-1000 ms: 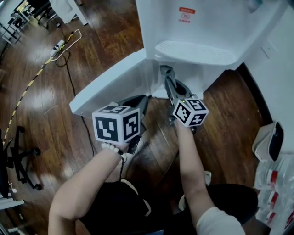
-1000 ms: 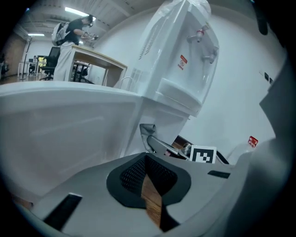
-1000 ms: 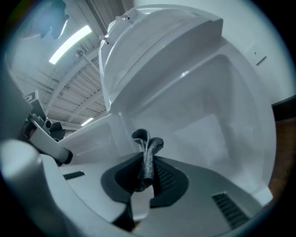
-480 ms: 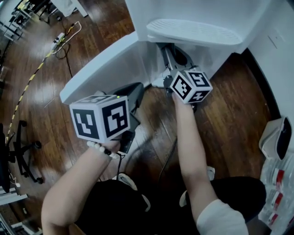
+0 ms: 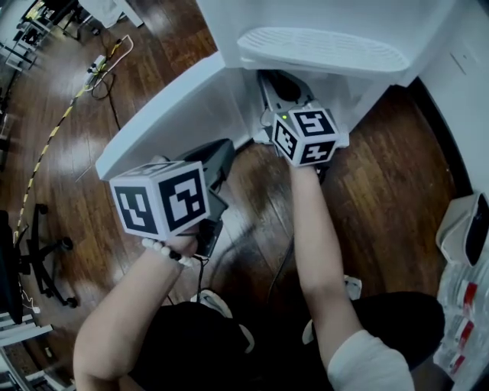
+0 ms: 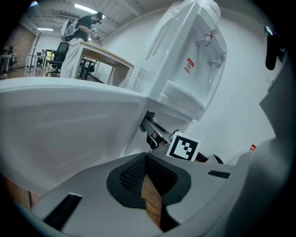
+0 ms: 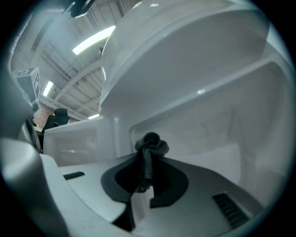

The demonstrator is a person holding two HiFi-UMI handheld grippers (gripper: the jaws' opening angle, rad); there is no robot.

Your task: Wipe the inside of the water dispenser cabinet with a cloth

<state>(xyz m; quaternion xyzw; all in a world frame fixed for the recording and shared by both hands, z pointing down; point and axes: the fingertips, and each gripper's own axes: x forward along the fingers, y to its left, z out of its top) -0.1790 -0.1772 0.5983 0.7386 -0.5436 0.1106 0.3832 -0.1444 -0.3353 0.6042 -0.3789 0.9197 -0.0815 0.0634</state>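
**Mia:** The floor [image 5: 382, 176] is dark, shiny wood. What stands on it?

**Ben:** One white water dispenser [image 5: 221, 19]. Its cabinet [image 7: 222, 125] at the bottom is open. Its one door [image 5: 164, 126] swings out to the left.

**Mia:** How many grippers are there?

**Ben:** Two. Each has one cube with black squares, so there are two cubes [image 5: 160, 198]. The right gripper [image 7: 147, 163] reaches into the cabinet, under the tray [image 5: 321, 50]. Its jaws squeeze one dark cloth [image 7: 151, 144]. The cloth is bunched in a lump at the jaw tips, inside the cabinet, near the white back. I cannot tell if it touches the back.

**Mia:** And the other one?

**Ben:** The left gripper [image 6: 146, 159] is outside, low over the floor, just beside the open door. Its jaws are pressed together with nothing in them.

**Mia:** Is there room to move?

**Ben:** Inside, a white roof sits above the cloth and white sides stand left and right. Outside, bare floor runs from the right arm to a white wall [image 5: 458, 69]. On the left, the floor is open past the door.

**Mia:** Anything else?

**Ben:** One black chair [image 5: 38, 260] and one striped cable [image 5: 42, 149] are far left, well apart from the door. Two taps [image 6: 204, 40] sit high on the dispenser.
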